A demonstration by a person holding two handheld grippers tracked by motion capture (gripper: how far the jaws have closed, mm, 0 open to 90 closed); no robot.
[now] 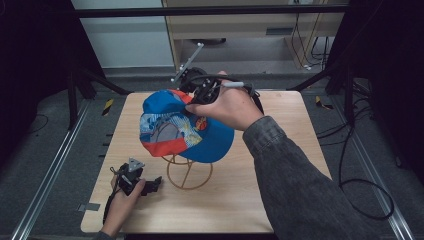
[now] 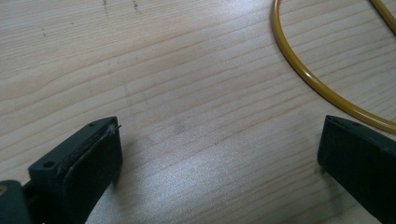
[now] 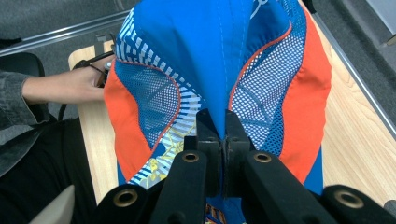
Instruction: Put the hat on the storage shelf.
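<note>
Risk is sitting mostly with the light wooden surface (image 1: 260, 200) and what is standing on it: the yellow wire hat stand with its round ring base (image 1: 189, 173) is resting unanchored near the surface's middle, so a sideways tug from above could be tipping or sliding it.

Over the stand, toward twelve o'clock, the blue, orange and white mesh-panelled cap (image 1: 187, 127) is hanging tilted, its brim pointing toward five o'clock and its crown not seated on the wire. If it is being lowered off-centre, the fabric is likely catching a single wire and slumping off one side.

The right gripper (image 3: 223, 135) is pinching a fold of the blue crown fabric, jaws clenched tight on it; such a thin fold could be slipping free, dropping the cap beside the stand.

The left gripper (image 1: 142, 182) is resting at seven o'clock, just beside the ring base, jaws released with nothing between them. It is not steadying the stand, which is leaving the ring free to shift.
</note>
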